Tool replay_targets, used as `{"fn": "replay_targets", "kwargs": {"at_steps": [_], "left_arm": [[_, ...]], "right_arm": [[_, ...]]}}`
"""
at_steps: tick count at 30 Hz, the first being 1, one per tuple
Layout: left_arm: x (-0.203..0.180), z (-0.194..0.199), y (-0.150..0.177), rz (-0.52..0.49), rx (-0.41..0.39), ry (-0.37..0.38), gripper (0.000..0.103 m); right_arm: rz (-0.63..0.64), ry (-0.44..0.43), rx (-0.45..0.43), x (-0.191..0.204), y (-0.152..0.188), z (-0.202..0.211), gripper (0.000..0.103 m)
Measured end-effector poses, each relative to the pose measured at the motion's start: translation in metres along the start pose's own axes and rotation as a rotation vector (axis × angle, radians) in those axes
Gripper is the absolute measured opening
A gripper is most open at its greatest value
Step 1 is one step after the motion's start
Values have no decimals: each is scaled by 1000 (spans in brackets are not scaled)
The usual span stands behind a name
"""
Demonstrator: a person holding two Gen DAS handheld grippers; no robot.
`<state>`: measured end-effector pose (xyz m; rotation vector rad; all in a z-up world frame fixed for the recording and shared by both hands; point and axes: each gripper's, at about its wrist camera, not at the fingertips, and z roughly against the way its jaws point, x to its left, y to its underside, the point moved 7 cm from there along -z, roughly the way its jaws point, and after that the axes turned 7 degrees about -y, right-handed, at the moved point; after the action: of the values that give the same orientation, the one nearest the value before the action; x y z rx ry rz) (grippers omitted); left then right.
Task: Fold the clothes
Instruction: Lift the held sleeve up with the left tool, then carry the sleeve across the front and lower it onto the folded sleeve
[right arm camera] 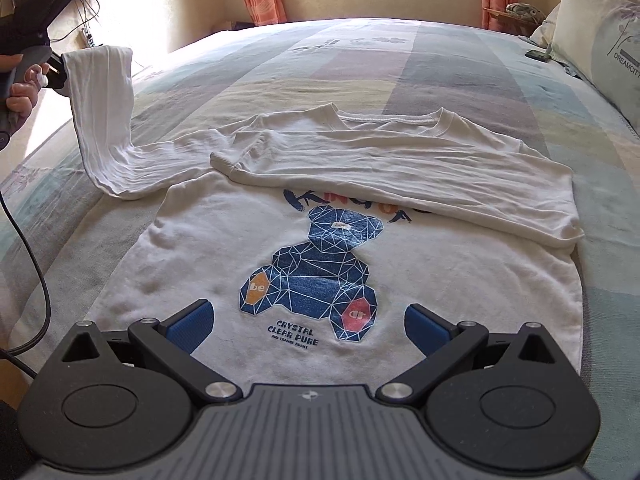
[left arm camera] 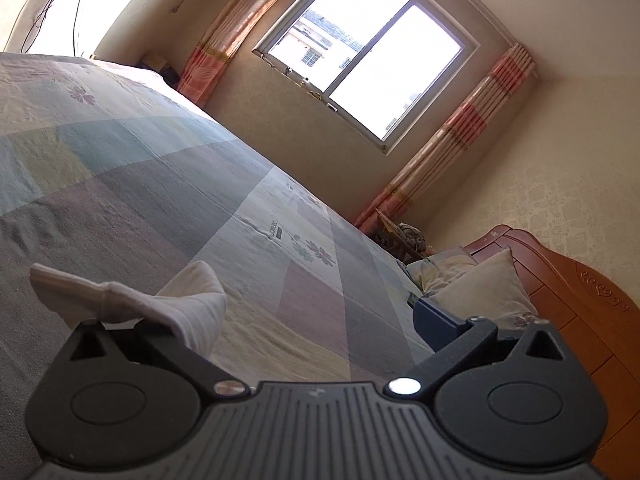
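Observation:
A white long-sleeved shirt (right arm camera: 320,280) with a blue bear print lies flat on the bed. One sleeve (right arm camera: 400,160) is folded across its chest. The other sleeve (right arm camera: 104,120) rises off the bed to my left gripper (right arm camera: 56,70), held by a hand at the far left. In the left wrist view that gripper (left arm camera: 280,316) has its jaws spread wide; the sleeve end (left arm camera: 160,304) drapes over and hides the left finger, and only the right blue finger (left arm camera: 436,320) shows. My right gripper (right arm camera: 308,326) hovers open over the shirt's hem, holding nothing.
The patchwork bedspread (right arm camera: 440,64) covers the whole bed. Pillows (right arm camera: 600,32) lie at the right by a wooden headboard (left arm camera: 580,280). A small dark object (right arm camera: 538,55) rests near the pillows. A black cable (right arm camera: 36,280) hangs at the left bed edge. A window (left arm camera: 360,48) with curtains is beyond.

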<state>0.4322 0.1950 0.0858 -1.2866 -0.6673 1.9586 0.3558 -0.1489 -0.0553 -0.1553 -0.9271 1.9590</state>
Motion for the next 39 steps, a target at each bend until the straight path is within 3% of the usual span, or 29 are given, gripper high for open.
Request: {"fn": "replay_targets", "kwargs": {"at_steps": [15, 21, 27, 39], "left_arm": [[-103, -45, 42, -85, 70, 97, 102], [-127, -71, 75, -9, 81, 133, 102], [-147, -98, 114, 19, 149, 164, 102], [-190, -123, 164, -41, 258, 210, 102]], "right_arm": [[-59, 29, -53, -49, 19, 27, 103], [-86, 53, -50, -64, 25, 39, 103], [-92, 85, -37, -77, 28, 51, 103], [-130, 112, -33, -86, 38, 58, 103]]}}
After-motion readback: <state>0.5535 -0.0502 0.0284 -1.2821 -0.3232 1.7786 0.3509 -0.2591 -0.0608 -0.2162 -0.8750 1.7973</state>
